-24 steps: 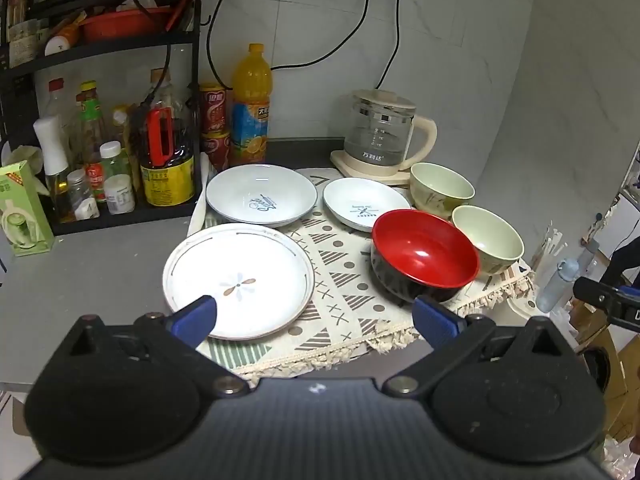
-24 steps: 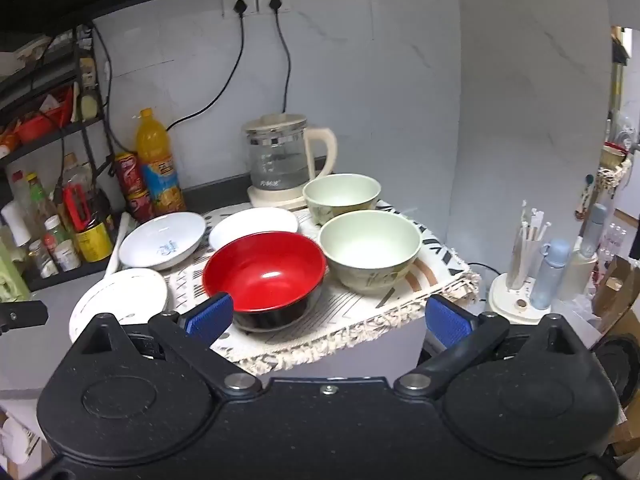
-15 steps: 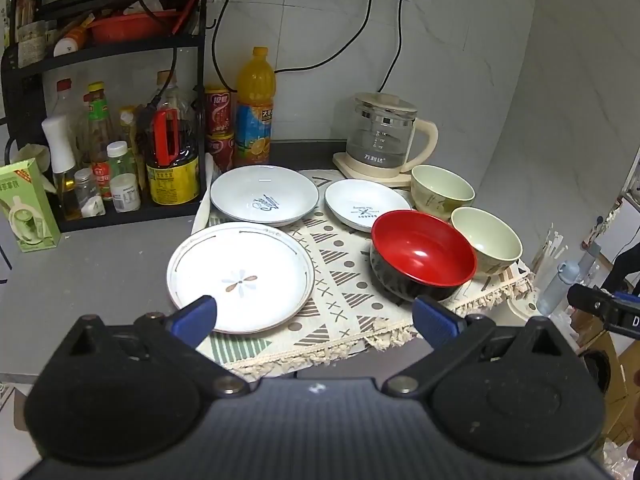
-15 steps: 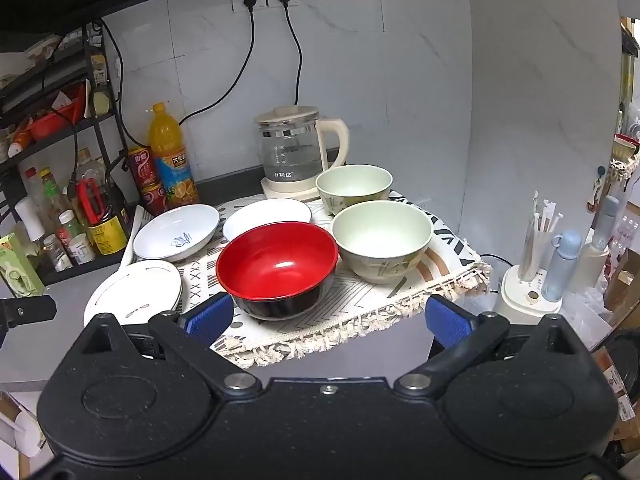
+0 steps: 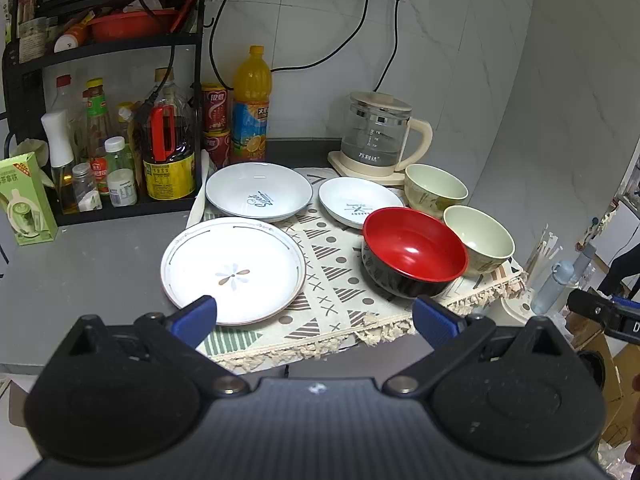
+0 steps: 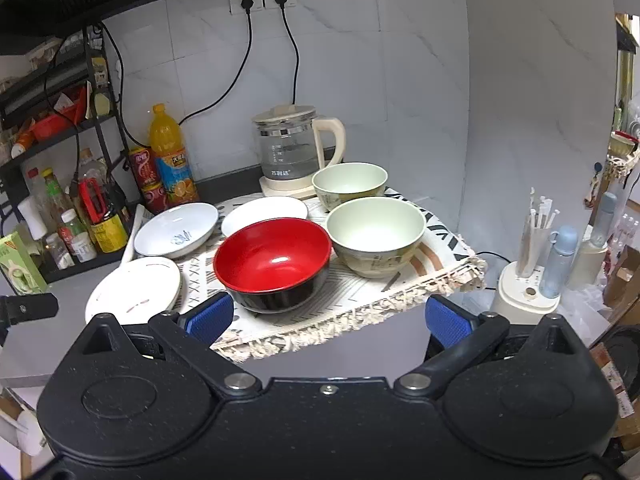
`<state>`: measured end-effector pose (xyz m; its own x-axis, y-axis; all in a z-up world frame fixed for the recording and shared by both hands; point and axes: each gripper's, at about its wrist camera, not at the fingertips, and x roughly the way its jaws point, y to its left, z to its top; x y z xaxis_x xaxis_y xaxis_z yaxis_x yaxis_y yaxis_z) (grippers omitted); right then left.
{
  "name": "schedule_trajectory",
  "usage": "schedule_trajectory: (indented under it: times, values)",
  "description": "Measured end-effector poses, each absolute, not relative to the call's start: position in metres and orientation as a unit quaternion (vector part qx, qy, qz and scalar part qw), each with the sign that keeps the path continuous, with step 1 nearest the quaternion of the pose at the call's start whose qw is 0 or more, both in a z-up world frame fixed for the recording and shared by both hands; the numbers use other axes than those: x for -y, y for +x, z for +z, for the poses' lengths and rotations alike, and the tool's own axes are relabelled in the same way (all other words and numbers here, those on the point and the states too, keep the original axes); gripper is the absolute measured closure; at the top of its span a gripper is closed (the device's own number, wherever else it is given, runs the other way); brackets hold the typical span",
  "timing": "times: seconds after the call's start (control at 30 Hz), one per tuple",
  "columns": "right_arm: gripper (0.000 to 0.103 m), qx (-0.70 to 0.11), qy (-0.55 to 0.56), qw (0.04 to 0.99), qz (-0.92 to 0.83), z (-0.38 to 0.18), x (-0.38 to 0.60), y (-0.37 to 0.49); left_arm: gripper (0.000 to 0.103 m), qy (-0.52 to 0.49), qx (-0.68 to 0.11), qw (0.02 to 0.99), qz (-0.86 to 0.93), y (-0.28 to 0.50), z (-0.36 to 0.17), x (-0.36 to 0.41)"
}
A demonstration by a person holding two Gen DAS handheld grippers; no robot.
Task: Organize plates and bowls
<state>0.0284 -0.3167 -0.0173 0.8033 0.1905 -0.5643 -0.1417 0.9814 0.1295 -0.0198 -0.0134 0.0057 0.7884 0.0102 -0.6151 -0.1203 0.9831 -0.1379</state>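
both grippers (image 5: 314, 316) (image 6: 328, 318) gape off the mat's fringed edge (image 6: 360, 312).

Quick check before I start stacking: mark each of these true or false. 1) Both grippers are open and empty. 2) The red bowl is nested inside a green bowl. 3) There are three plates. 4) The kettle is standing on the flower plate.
1) True: the left gripper and the right gripper are both open, holding nothing.
2) False: the red bowl sits on the patterned mat, beside the nearer green bowl.
3) True: the flower plate and two white plates.
4) False: the kettle stands on its own base at the back.
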Motion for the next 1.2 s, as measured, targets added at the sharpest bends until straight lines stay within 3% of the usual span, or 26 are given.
schedule_trajectory:
  times: [1.2]
  values:
    - [0.000, -0.281, 0.031, 0.955, 0.095, -0.012, 0.321, 0.021, 0.000, -0.101, -0.314, 0.943, 0.039, -0.025, 0.011, 0.024]
